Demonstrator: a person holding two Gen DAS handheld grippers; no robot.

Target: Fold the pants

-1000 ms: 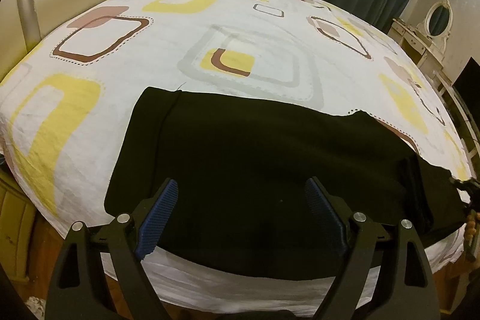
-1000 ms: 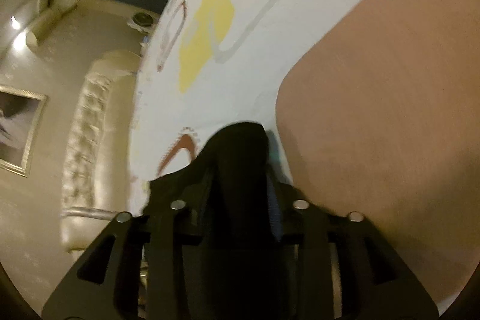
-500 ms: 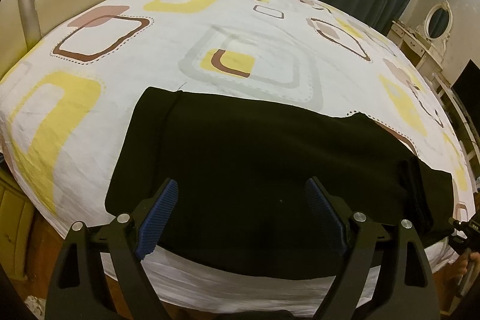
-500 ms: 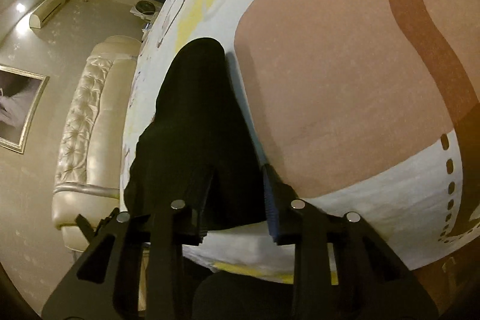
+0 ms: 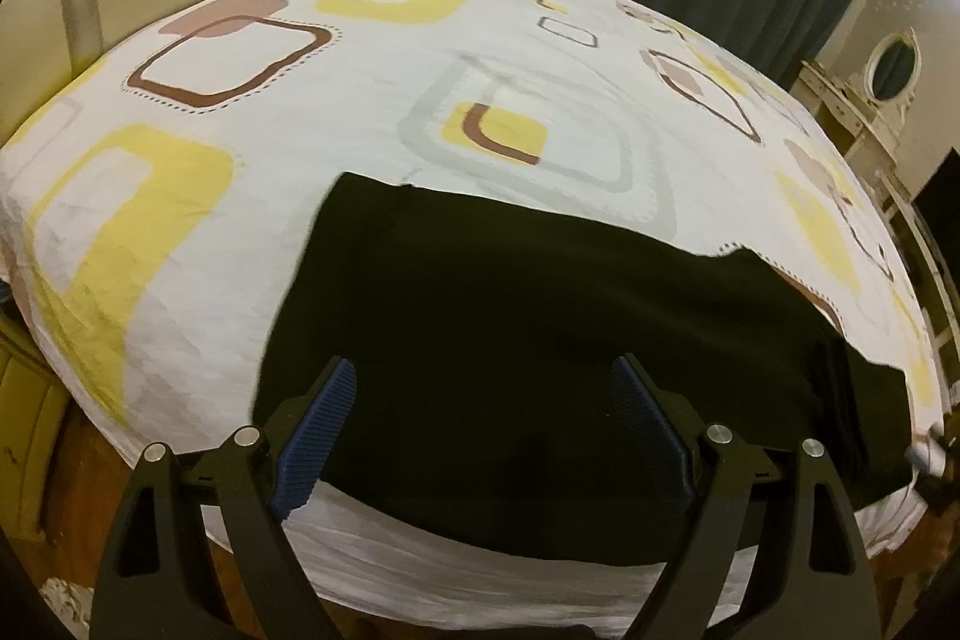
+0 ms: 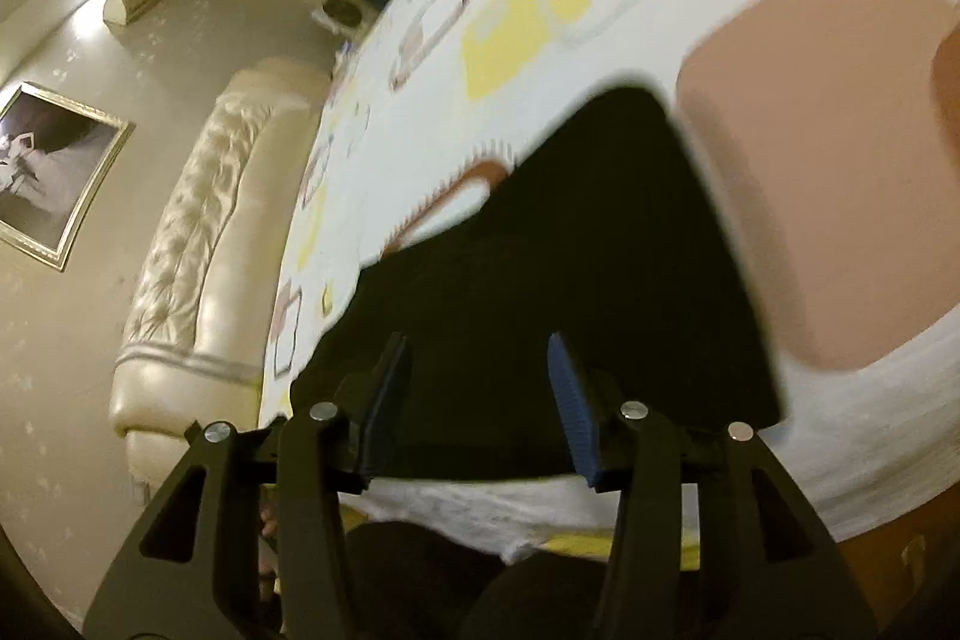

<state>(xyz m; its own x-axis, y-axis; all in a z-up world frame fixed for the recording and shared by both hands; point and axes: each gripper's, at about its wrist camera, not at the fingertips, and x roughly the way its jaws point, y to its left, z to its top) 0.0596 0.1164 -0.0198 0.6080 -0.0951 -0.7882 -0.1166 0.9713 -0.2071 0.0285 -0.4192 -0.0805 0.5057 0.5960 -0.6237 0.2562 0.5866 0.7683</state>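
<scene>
I'm seeing the left gripper (image 5: 483,382) hanging with its jaws spread wide, nothing between the blue pads, just hovering over the black pants (image 5: 540,340) that are lying flat along the near edge of the patterned bedsheet (image 5: 300,130). The right gripper (image 6: 477,370) is sitting parted too, gripping nothing, with the pants' end (image 6: 570,268) spread on the sheet in front of it. The padded headboard (image 6: 198,232) is showing off to its left.
</scene>
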